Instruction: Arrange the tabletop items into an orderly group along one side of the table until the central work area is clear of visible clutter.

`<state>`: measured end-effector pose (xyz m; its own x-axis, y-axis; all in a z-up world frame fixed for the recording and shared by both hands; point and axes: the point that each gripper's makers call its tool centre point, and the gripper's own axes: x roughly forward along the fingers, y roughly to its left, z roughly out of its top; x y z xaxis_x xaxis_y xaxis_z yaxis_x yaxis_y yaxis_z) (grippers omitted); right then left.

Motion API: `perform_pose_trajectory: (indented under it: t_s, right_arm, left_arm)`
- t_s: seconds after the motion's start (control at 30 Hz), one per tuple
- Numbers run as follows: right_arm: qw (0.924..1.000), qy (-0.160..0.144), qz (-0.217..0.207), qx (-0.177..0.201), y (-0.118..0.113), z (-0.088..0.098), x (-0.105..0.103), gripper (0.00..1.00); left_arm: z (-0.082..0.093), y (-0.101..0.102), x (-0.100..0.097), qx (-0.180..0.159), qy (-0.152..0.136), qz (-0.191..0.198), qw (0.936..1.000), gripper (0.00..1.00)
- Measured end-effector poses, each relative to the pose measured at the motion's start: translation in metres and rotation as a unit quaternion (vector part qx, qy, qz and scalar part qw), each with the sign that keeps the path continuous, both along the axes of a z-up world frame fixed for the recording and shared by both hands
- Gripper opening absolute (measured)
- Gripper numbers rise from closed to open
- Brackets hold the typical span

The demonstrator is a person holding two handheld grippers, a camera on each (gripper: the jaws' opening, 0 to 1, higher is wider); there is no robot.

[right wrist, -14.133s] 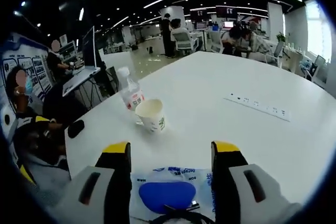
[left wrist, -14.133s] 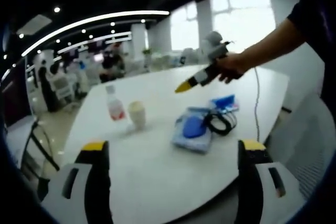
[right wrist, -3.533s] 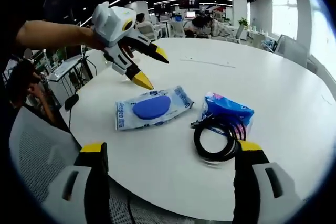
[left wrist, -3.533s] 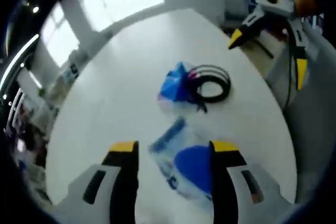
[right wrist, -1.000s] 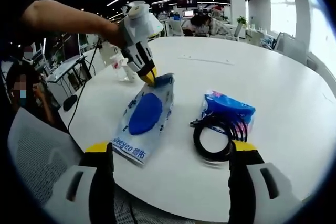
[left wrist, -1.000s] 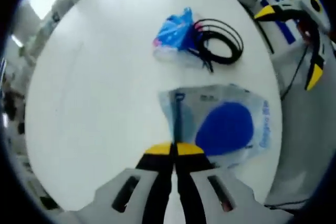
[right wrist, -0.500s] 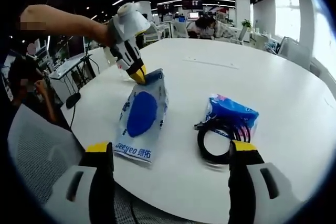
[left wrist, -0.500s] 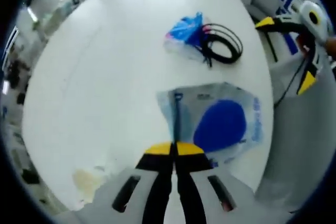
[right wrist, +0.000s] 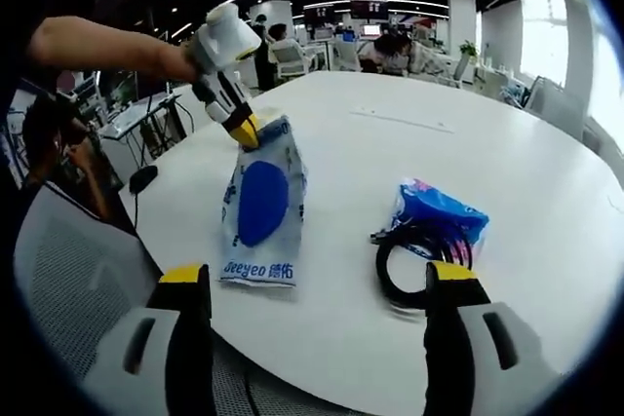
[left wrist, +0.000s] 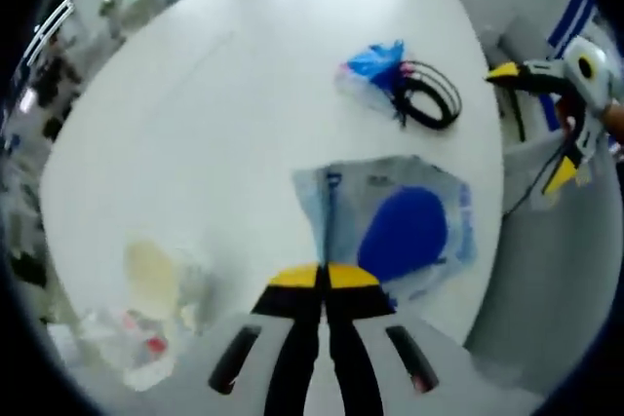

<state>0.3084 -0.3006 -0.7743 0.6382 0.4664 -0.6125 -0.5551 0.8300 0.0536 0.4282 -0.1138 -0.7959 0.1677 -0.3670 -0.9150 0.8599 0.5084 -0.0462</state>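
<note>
Wipes pack [left wrist: 409, 231], one, pinched at its near edge by my left gripper [left wrist: 323, 278], jaws tight on the wrapper; it trails from the tips over the white table [left wrist: 214, 124]. Right gripper [right wrist: 317, 284] hangs at the table edge, jaws wide apart, holding nothing. I count one blue tissue packet [right wrist: 441, 209], one black cable coil [right wrist: 414, 260] touching it, one paper cup [left wrist: 151, 275], one bottle [left wrist: 132, 338], blurred.

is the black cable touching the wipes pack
Apart. In the right gripper view, bare white table lies between the cable and the wipes pack. The left gripper view shows the same gap.
</note>
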Motion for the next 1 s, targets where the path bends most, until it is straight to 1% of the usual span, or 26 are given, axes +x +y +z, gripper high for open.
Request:
perform_pose_trajectory:
  t_s: [0.27, 0.37, 0.4, 0.57, 0.7, 0.73, 0.77, 0.83, 0.9, 0.97, 1.0]
  right_arm:
    - [0.9998, 0.003, 0.018, -0.001, 0.006, -0.002, -0.003, 0.9]
    - [0.9997, 0.005, 0.024, 0.002, 0.009, -0.002, -0.004, 0.9]
    - [0.9996, 0.007, 0.025, 0.012, 0.012, 0.0, -0.005, 0.9]
    - [0.9994, 0.015, 0.025, 0.021, 0.014, -0.002, -0.005, 0.89]
    - [0.999, 0.02, 0.032, 0.023, 0.023, -0.005, -0.005, 0.87]
    - [0.999, 0.021, 0.032, 0.024, 0.025, -0.005, -0.004, 0.87]
    - [0.9987, 0.023, 0.033, 0.031, 0.029, -0.003, -0.003, 0.86]
    - [0.9978, 0.026, 0.031, 0.053, 0.038, 0.001, -0.001, 0.86]
    - [0.9974, 0.025, 0.03, 0.06, 0.042, 0.002, 0.002, 0.85]
    - [0.9971, 0.025, 0.027, 0.067, 0.045, 0.001, 0.006, 0.85]
    - [0.9972, 0.025, 0.025, 0.066, 0.046, -0.002, 0.008, 0.84]
  left_arm:
    - [0.001, 0.017, -0.011, -0.026, 0.004, 0.057, 0.998, 0.0]
    - [0.001, 0.026, -0.015, -0.041, 0.006, 0.092, 0.9949, 0.0]
    - [0.001, 0.028, -0.017, -0.042, 0.006, 0.094, 0.9946, 0.0]
    - [-0.001, 0.039, -0.026, -0.057, 0.006, 0.131, 0.9898, 0.0]
    - [-0.002, 0.046, -0.034, -0.074, 0.007, 0.164, 0.9836, 0.0]
    - [-0.003, 0.046, -0.036, -0.081, 0.01, 0.175, 0.9811, 0.0]
    - [-0.004, 0.047, -0.039, -0.09, 0.014, 0.185, 0.9786, 0.0]
    - [-0.006, 0.05, -0.043, -0.097, 0.012, 0.201, 0.9748, 0.0]
    - [-0.008, 0.051, -0.047, -0.101, 0.013, 0.213, 0.9719, 0.0]
    - [-0.007, 0.05, -0.051, -0.112, 0.008, 0.23, 0.9666, 0.0]
    - [-0.007, 0.051, -0.051, -0.117, -0.001, 0.24, 0.9637, 0.0]
